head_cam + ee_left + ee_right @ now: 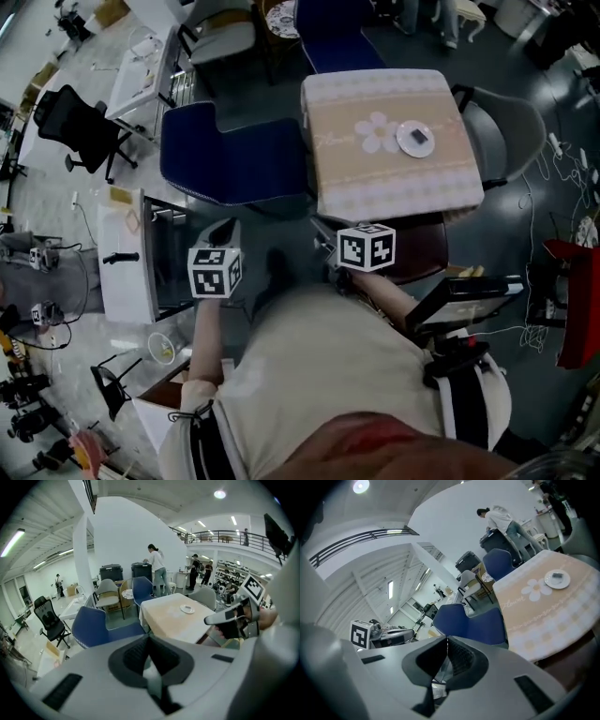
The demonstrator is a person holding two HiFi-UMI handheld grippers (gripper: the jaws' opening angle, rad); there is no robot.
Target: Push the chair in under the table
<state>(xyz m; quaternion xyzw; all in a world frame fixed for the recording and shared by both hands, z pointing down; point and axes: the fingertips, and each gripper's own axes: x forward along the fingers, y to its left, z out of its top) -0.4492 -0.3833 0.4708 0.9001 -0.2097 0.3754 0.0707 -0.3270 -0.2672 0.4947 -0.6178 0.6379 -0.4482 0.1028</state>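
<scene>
Surface (356,187): matt cloth cover.
Blue chair (234,159), ahead of my left tool (148,638): matt fabric.
Plate (414,138): glossy.

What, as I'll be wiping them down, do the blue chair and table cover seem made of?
Blue chair: probably upholstered fabric, matte, pale stitching along its edge. Table cover: cloth or soft vinyl, hard to tell; beige with a white flower print, draping over the edges.

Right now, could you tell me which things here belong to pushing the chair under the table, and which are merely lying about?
For the job: table, blue chair beside it (probably the one meant), left gripper, right gripper, both shut and empty.
Just lying about: plate on the table, black office chair, grey chair.
</scene>
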